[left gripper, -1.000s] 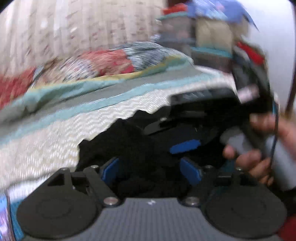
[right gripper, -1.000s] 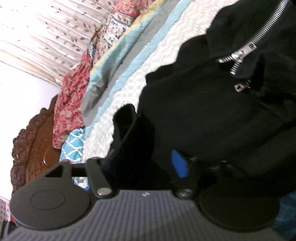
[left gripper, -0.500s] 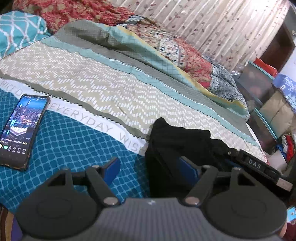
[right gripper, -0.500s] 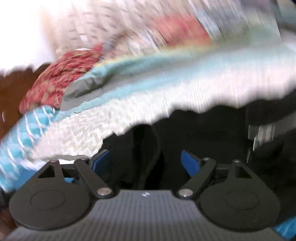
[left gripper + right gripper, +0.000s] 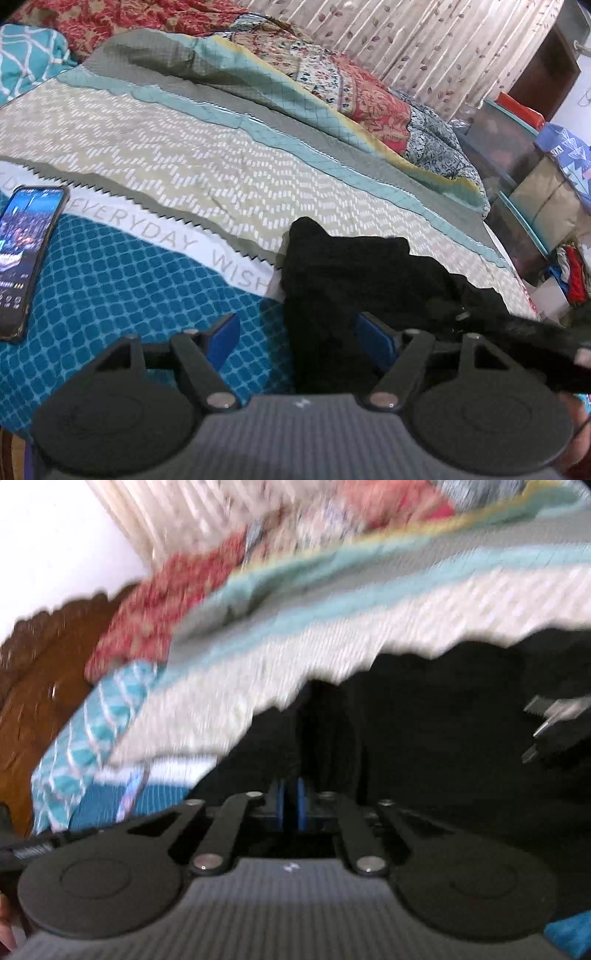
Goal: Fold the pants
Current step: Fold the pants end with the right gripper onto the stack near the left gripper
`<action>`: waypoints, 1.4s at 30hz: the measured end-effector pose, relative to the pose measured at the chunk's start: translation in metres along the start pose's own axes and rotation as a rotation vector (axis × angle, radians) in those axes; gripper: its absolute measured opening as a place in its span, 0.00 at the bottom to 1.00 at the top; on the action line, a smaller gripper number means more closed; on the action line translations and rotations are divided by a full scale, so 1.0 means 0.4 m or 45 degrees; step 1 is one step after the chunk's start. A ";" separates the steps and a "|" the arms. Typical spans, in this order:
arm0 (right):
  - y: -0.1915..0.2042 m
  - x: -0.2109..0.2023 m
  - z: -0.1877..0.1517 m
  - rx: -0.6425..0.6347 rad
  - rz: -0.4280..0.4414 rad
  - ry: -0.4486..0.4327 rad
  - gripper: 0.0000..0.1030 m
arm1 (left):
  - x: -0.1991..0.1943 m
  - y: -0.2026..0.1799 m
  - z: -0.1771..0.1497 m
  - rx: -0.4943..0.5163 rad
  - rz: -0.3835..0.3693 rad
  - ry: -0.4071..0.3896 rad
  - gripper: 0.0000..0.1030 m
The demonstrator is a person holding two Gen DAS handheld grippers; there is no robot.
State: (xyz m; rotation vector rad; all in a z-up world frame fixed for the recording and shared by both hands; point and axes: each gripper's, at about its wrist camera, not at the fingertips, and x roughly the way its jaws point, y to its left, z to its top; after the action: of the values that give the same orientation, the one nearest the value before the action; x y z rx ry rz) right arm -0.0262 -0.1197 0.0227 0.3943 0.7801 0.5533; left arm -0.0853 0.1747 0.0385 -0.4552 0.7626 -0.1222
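Pants point(image 5: 354, 280) lie bunched on the bed point(image 5: 184, 155), directly ahead of both grippers, and the next move seems to turn on how that dark heap sits relative to each one. Nearest, in the left wrist view, the left gripper point(image 5: 301, 334) stands open, its blue pads well apart; the near edge of the cloth drops between them, hard against the right-hand pad, while the left-hand pad sits over bare blue quilt, so nothing is pinched. The heap runs from that gap away and to the right, toward the bed's far corner, so its long axis slants across the gripper's line rather than along it. The right gripper point(image 5: 291, 805), in its own blurred view, has its jaws drawn together until the blue pads nearly meet; black cloth fills the space around and ahead of them and they appear to pinch a fold, though the blur keeps that from being certain. A zipper point(image 5: 554, 720) shows to its right. Judging from this, the right gripper has the hold and the left is the free one, close enough to close on the near edge. Farther left, a phone point(image 5: 26, 254) lies on the quilt, well apart from the pants.
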 end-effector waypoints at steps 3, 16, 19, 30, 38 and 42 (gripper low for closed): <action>-0.020 -0.059 0.011 0.013 -0.037 -0.099 0.06 | 0.016 -0.021 0.009 0.030 -0.004 0.011 0.69; -0.093 0.007 -0.069 0.043 -0.306 0.038 0.17 | 0.139 -0.088 0.052 0.062 0.004 0.195 0.73; -0.124 -0.017 -0.045 0.196 -0.170 -0.059 0.57 | 0.140 -0.088 0.061 0.043 -0.004 0.198 0.74; -0.113 0.135 -0.043 0.332 0.026 0.096 0.71 | 0.102 -0.013 0.091 -0.107 0.065 0.140 0.77; 0.029 0.049 -0.015 -0.124 -0.004 -0.066 0.22 | 0.136 -0.062 0.067 -0.010 0.048 0.198 0.78; -0.005 0.011 -0.014 -0.186 -0.149 -0.169 0.22 | 0.142 -0.114 0.077 0.096 0.064 0.166 0.78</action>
State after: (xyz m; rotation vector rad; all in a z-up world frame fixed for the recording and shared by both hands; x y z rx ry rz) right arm -0.0271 -0.1179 0.0157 0.2461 0.6266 0.4667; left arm -0.0207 0.1292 0.0418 -0.3587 0.8937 -0.1345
